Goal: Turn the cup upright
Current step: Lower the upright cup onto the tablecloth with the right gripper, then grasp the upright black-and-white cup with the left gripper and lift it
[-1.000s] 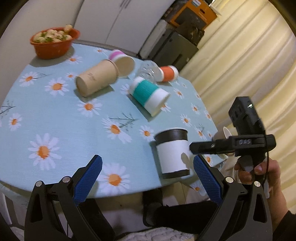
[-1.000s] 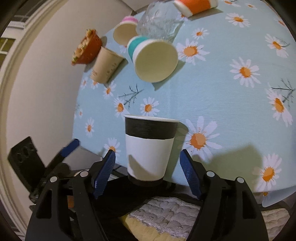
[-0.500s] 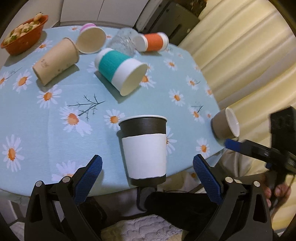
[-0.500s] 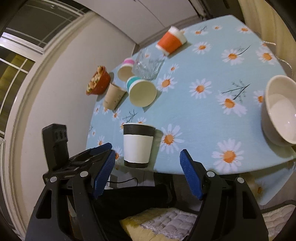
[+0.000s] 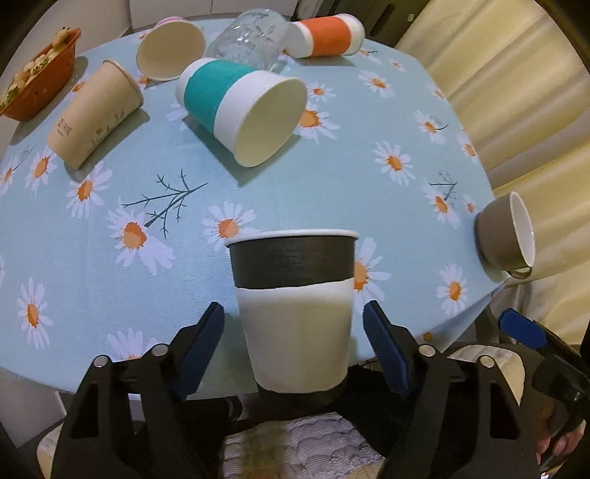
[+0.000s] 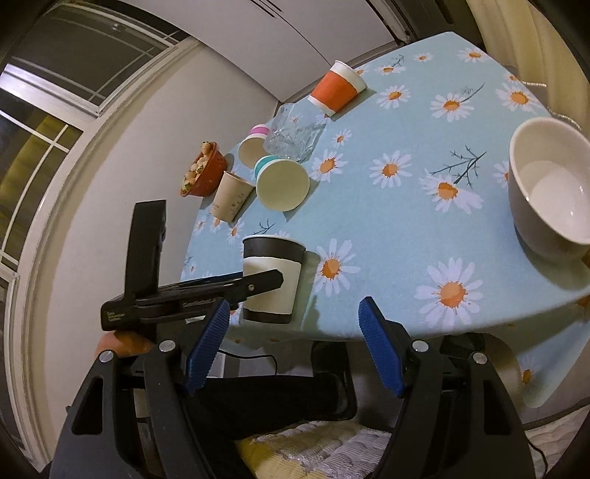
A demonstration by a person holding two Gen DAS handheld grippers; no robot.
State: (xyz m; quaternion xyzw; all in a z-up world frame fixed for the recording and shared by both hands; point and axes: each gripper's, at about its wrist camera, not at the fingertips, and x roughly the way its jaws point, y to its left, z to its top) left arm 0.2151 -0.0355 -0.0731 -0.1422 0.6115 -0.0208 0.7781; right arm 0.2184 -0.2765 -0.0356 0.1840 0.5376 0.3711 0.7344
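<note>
A black-and-white paper cup stands upright at the near edge of the daisy tablecloth. My left gripper is open, with one blue pad on each side of the cup's lower half and a small gap on both sides. The cup also shows in the right wrist view, with the left gripper's finger across it. My right gripper is open and empty, pulled back off the table edge to the cup's right.
Lying on their sides: a teal cup, a tan cup, a pink cup, an orange cup and a glass. An orange food bowl sits far left. A grey mug lies at the right edge.
My left gripper has moved in around the upright black-and-white cup. My right gripper has let the cup go and drawn back to the right, away from the table.
</note>
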